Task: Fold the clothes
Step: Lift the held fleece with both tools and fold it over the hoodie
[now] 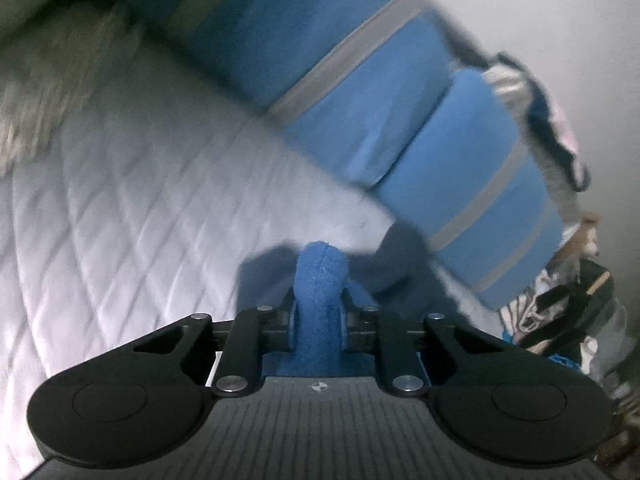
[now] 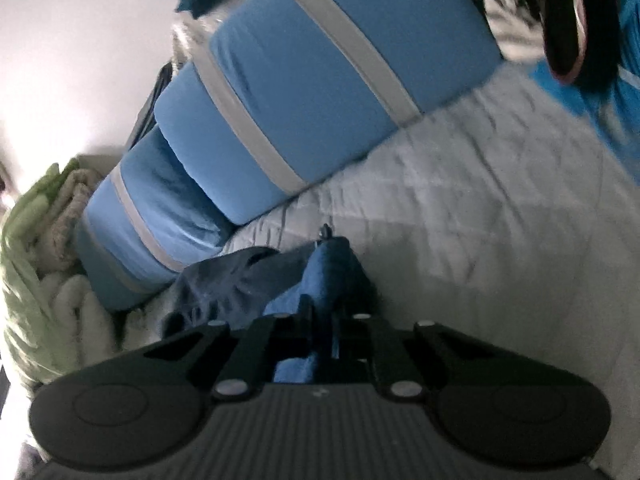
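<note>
Blue fleecy cloth fills the middle of the left wrist view: a bunched fold of the garment [image 1: 320, 292] stands up between the fingers of the left gripper [image 1: 318, 312], which are closed tight on it, one pad pressed to each side. The fold rises above the fingertips and runs back down toward the camera body. Beyond it lies a white quilted bed cover [image 1: 132, 208] with a diamond stitch, and a dark shadow of the held cloth falls on it just past the fingers. Two light blue pillows with grey stripes [image 1: 360, 92] lie across the far part of the bed, one partly overlapping the other. At the right edge a heap of mixed clothes [image 1: 560, 312] sits against the wall, too blurred to sort out.

In the right wrist view the same dark blue garment [image 2: 240, 280] is pinched by the right gripper [image 2: 328, 304], whose fingers are shut on a raised ridge of it. From that ridge the cloth spreads to the left in loose wrinkles over the quilted cover [image 2: 480, 208], reaching close to the nearer striped pillow [image 2: 280, 92]. At the left edge lies a pale green and cream pile, probably towels or blankets [image 2: 48, 240], though motion blur hides the detail. At the top right hang a black strap-like shape and some bright turquoise fabric [image 2: 624, 92].
</note>
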Motion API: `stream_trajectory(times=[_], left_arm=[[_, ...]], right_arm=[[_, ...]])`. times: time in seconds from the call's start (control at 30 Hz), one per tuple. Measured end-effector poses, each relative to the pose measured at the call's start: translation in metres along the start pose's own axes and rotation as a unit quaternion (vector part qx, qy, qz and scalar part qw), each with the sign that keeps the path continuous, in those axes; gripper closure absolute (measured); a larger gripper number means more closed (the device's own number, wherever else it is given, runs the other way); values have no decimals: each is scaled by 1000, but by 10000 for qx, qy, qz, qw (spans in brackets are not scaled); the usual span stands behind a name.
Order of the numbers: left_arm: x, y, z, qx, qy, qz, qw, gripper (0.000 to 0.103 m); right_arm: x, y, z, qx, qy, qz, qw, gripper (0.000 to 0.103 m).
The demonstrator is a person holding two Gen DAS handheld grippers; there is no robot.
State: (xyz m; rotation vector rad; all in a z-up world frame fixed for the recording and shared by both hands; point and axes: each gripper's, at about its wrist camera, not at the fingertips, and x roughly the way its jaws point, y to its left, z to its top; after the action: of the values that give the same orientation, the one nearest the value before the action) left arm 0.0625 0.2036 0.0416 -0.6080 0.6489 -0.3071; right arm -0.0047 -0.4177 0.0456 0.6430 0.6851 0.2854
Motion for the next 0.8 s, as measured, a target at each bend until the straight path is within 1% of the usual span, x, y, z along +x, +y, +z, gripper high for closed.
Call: stream_trajectory(times=[0.1,0.2,0.37,0.5,0.57,0.63,0.7,0.8], left_arm=[[-15,-23,9,532,-453,-55,9975,85],[-19,-36,15,869,-684,45,9939,85],[-8,-43,25,1013,-900,271,9904,85],[6,-50,36,1065,-1066,445,9876,85],[15,-57,40,1236,-1180,584,9836,85],[25,-61,44,1285,-1267,715,9810,85],[35,-61,48,1258,-1237,868,9805,85],[56,-55,52,1174,-995,1148,9814,85]], right_arm=[[-5,8,6,-183,-251,27,9995,95],[-11,17,12,-366,-501,55,9981,95],[-7,32,27,-698,-783,157,9944,95],[6,41,41,-808,-907,79,9926,95],[15,43,50,-825,-933,17,9922,95],[24,43,57,-836,-935,-60,9921,95],[34,44,63,-889,-941,-123,9915,95],[51,44,70,-921,-857,-242,9918,95]])
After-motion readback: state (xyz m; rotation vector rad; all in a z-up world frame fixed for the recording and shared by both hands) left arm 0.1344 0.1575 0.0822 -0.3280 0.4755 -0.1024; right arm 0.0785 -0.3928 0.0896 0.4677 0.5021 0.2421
